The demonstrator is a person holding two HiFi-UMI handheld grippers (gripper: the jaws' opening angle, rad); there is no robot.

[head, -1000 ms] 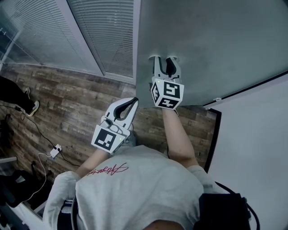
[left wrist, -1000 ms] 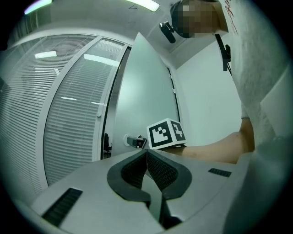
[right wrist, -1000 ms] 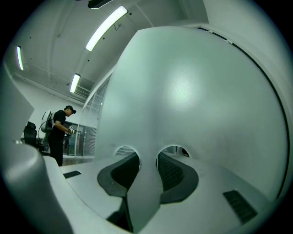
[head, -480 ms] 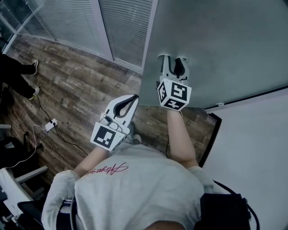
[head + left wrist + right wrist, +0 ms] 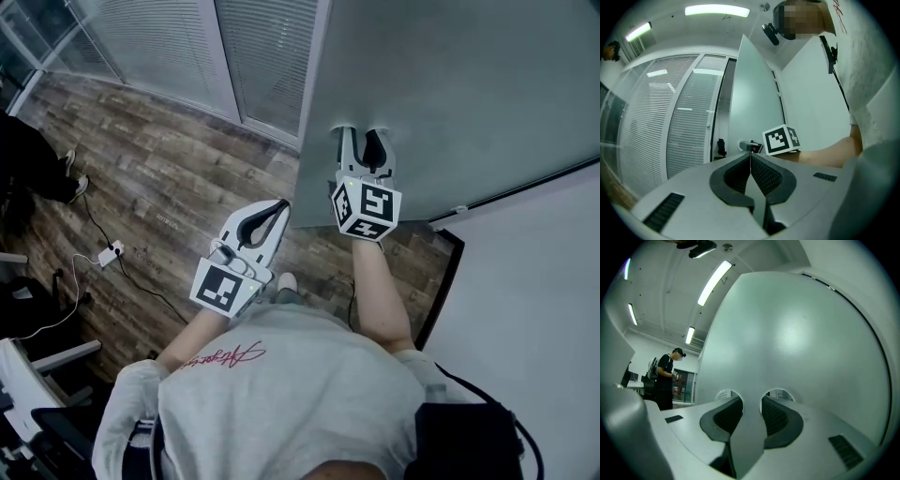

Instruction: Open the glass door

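The pushing step seems in hand. The right tongs (image 5: 362,134), slightly parted and gripping nothing, set their tips against the frosted glass door (image 5: 450,84) straight ahead. The left tongs (image 5: 280,205) hang closed and empty beside the door's free edge. Next, a steady forward push should swing it wider.

Light grey short-sleeved T-shirt (image 5: 291,394) here, red script (image 5: 225,355) scrawled across it. White shells and black pads on the left gripper (image 5: 279,206) and right gripper (image 5: 363,133), each wearing a black-and-white marker cube (image 5: 367,208).
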